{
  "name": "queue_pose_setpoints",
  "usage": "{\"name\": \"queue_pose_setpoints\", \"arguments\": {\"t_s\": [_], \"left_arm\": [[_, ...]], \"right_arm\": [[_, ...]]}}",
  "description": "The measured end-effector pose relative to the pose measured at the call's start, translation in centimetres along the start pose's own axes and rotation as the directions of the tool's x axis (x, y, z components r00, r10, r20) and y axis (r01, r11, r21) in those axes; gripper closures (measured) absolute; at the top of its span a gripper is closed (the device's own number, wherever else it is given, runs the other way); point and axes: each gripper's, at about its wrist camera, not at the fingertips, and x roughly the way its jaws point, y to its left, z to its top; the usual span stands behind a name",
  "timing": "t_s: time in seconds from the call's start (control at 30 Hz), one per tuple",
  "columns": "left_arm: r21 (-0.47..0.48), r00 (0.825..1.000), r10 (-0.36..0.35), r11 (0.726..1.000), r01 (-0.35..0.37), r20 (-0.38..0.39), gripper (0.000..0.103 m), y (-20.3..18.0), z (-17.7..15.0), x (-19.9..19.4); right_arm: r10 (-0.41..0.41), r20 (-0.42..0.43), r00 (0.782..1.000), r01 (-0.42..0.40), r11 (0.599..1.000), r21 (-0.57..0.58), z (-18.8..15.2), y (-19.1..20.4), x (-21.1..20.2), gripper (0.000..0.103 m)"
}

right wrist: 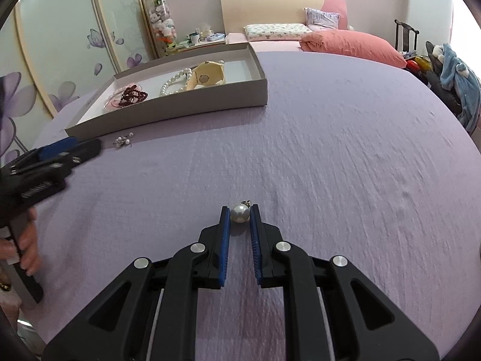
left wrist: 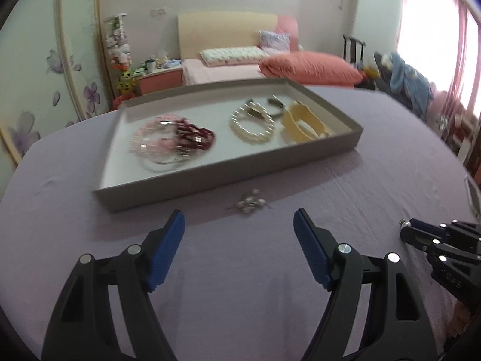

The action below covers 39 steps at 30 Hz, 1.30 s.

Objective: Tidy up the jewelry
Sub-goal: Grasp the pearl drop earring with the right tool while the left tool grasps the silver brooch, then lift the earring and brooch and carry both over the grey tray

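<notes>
Right claw (right wrist: 240, 213) clamped on a round white pearl earring (right wrist: 239, 213), left claw (left wrist: 239, 221) gaping wide over lilac cloth, small pearl brooch (left wrist: 249, 203) beside grey jewelry tray (left wrist: 210, 177).

Left claw (left wrist: 239, 224) agape, right claw (right wrist: 239, 214) clamped tight.

A shallow grey cardboard tray (left wrist: 228, 177) with a white floor lay on the lilac cloth. Inside it, at the left end, sat a tangle of pink and clear bead bracelets (left wrist: 153, 144) with a dark red bead bracelet (left wrist: 195, 137) lying against them. A loop of white pearls (left wrist: 251, 124) rested mid-tray, and a cream-yellow band (left wrist: 303, 123) lay towards the right end. Just outside the tray's near wall, on the cloth, lay a small cluster of pearls on metal pins (left wrist: 249, 203). Well apart, a single large pearl (right wrist: 239, 213) with a small metal fitting stood pinched between two blue pads.
</notes>
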Motion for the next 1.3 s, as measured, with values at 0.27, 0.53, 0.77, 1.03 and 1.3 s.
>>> {"name": "queue_pose_setpoints", "arguments": {"t_s": [0.27,0.53,0.77,1.03,1.3], "left_arm": [[-0.027,0.994,0.015,0.999,-0.018,-0.112,0.045,-1.4,1.3,3.9],[-0.050,0.995,0.011,0.999,-0.016,-0.101,0.092,-1.6,1.7,4.4],[-0.090,0.998,-0.025,0.996,0.019,-0.064,0.092,0.4,0.4,2.0],[-0.180,0.998,-0.010,0.983,0.022,0.067,0.092,4.8,-2.4,-4.8],[-0.227,0.987,-0.008,0.973,0.046,0.163,0.092,5.5,-6.9,-9.5]], "right_arm": [[0.026,0.001,1.000,-0.026,1.000,0.015,-0.2,-0.7,-0.2,0.089],[0.032,0.001,0.999,-0.032,0.999,0.020,-0.3,-0.8,-0.2,0.088],[0.045,0.005,0.999,-0.045,0.998,0.033,-0.2,-0.9,-0.2,0.089],[0.079,0.065,0.995,-0.078,0.997,-0.005,-0.3,0.8,-1.2,0.089],[0.141,0.108,0.984,-0.135,0.989,-0.059,-0.5,3.0,-2.0,0.089]]}}
